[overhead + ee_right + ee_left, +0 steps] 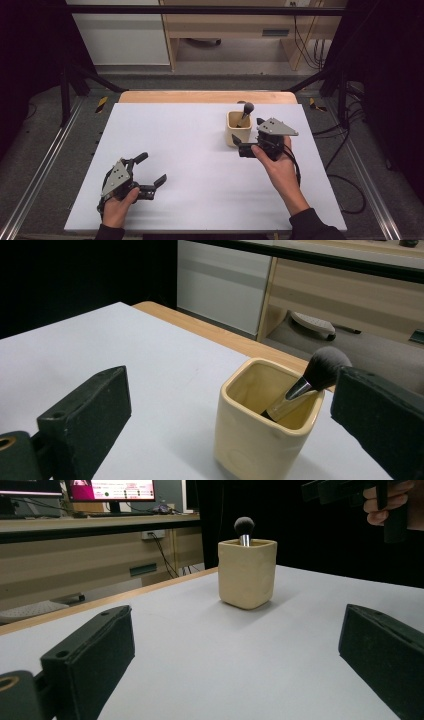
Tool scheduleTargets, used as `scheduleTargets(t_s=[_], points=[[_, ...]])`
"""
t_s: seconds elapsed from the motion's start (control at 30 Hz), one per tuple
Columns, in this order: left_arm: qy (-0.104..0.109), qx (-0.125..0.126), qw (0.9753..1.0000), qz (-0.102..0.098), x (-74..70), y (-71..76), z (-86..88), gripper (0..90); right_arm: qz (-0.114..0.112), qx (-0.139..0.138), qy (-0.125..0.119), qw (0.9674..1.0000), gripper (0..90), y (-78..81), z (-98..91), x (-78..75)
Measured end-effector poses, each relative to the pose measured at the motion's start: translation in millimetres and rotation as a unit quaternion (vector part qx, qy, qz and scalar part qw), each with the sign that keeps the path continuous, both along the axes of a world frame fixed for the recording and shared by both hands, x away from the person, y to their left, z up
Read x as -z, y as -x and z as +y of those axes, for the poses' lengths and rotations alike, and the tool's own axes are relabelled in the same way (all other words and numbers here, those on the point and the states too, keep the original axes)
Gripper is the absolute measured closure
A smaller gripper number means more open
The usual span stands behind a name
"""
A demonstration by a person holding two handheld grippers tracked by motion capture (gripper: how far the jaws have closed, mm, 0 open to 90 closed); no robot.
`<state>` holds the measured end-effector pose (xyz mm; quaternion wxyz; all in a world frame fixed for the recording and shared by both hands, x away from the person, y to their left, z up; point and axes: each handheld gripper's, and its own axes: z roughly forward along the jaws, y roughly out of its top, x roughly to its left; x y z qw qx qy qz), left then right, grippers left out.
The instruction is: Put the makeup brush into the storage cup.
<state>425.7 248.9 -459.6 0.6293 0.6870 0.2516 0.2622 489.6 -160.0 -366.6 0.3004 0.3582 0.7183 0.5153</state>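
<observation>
One cup (238, 131) w/ one brush (245, 113); both grippers empty, jaws apart.

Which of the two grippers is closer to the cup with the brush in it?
The right gripper, open and right beside the cream cup that holds the brush. The left gripper, also open, sits far off near the table's front edge.

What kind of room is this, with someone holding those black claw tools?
Probably a lab or office set up for recording handling work: a white table inside a black frame, a computer monitor on a desk behind, and loose cables on the floor.
</observation>
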Motion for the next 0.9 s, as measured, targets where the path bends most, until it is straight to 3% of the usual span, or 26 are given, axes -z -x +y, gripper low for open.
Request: scheduleTargets(t_s=[0.9], points=[[-0.002, 0.002, 1.0000, 0.000, 0.2, 0.3, -0.1, 1.7, 0.018, 0.004, -0.006, 0.9998, 3.3, 15.6, -25.5, 0.4]])
